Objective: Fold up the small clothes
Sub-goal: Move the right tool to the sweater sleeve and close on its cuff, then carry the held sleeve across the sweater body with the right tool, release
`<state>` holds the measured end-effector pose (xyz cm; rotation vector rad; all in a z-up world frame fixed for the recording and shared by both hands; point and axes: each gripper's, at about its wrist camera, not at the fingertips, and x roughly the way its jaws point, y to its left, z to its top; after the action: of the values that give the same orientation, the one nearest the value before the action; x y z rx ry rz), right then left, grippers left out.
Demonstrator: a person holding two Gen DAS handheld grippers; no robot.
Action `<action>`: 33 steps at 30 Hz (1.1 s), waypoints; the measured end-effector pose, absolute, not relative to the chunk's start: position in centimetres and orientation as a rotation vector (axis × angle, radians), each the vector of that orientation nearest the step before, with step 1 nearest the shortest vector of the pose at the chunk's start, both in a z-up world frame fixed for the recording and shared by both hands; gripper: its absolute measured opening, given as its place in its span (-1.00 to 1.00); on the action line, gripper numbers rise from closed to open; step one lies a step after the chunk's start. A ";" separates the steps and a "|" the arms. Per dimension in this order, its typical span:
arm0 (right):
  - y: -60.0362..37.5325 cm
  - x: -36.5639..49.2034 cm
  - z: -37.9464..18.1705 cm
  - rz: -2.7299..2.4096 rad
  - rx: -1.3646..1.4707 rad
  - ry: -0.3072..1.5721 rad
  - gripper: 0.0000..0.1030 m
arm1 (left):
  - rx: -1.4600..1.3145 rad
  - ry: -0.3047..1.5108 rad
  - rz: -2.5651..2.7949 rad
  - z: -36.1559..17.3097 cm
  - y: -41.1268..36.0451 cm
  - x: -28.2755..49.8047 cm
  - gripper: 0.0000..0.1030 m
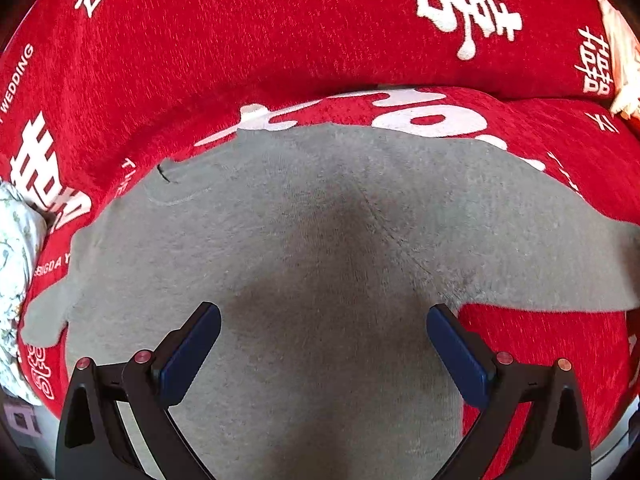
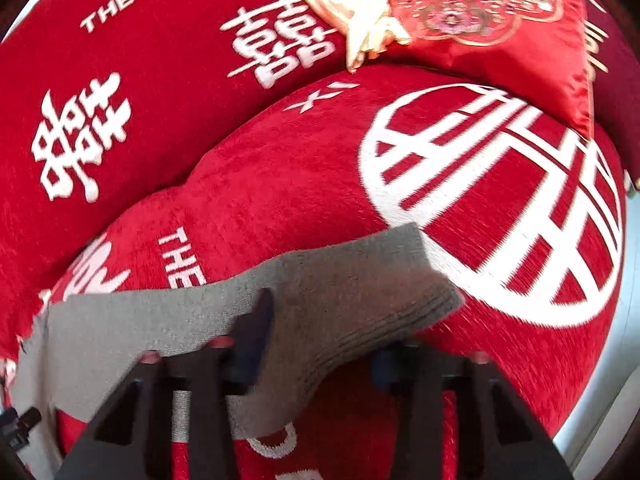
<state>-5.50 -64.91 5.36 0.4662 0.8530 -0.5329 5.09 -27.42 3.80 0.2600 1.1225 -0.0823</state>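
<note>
Grey garment (image 1: 320, 216) lies spread flat on red sofa cushion (image 1: 240, 48), ready for folding. Left tool (image 1: 324, 344) hovers over the body, jaws wide apart, nothing between them. Right tool (image 2: 320, 340) sits at the ribbed sleeve cuff (image 2: 360, 300), cloth running between the jaws, likely to lift it inward; blur hides whether they pinch.

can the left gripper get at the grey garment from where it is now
Probably yes. The left gripper hangs open right over the grey garment, which lies spread flat on the red cover, and nothing lies between the blue pads and the cloth.
</note>
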 end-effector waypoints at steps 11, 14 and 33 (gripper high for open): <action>-63.6 -7.9 8.5 -0.567 0.423 0.734 -0.86 | 0.259 1.168 -0.062 1.5 -28.2 8.0 1.00; -62.6 -7.6 9.7 -0.557 0.394 0.742 -0.86 | 0.239 1.160 -0.117 2.4 -27.4 7.2 1.00; -50.3 -4.0 17.5 -0.503 0.257 0.699 -0.86 | 0.038 1.062 -0.184 5.5 -13.1 3.1 1.00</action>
<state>-3.98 -50.32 17.53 0.2568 0.6992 -0.5032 3.15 -13.09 5.52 0.0376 1.0616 -0.1839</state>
